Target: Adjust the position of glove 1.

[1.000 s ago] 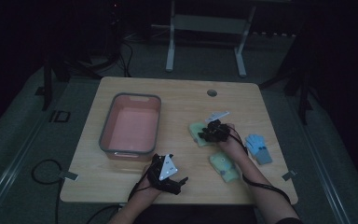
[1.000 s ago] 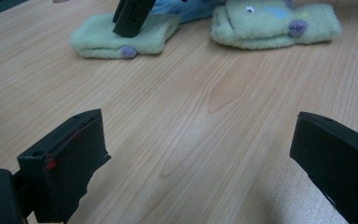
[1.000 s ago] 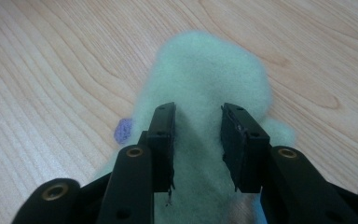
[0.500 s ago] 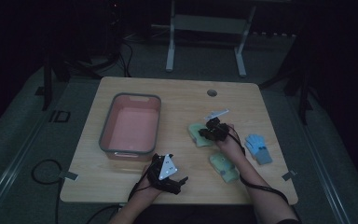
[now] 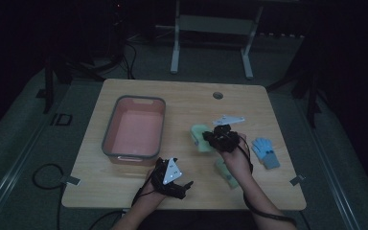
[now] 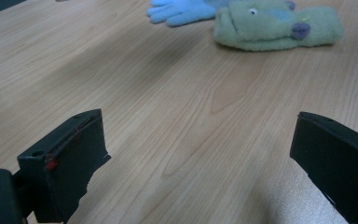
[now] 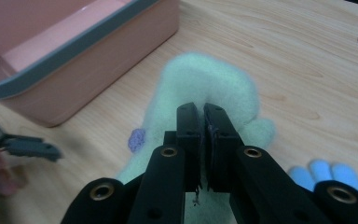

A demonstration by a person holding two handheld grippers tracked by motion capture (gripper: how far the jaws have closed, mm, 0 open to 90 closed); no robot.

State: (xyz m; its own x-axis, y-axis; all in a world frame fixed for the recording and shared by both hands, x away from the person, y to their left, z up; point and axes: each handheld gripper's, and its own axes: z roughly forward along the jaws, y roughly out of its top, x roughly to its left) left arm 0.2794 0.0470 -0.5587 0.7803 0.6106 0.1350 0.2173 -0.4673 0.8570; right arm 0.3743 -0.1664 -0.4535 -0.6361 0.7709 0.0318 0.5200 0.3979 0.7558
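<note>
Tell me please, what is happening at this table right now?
A person works at a wooden table with a gripper in each hand. The right gripper is shut on a pale green mitten, pinching its fabric not far from the pink bin. A second green mitten and a blue glove lie on the table. The left gripper is open above bare wood, holding nothing.

The high view looks down on the whole table (image 5: 124, 191); both tool views skim it closely.
</note>
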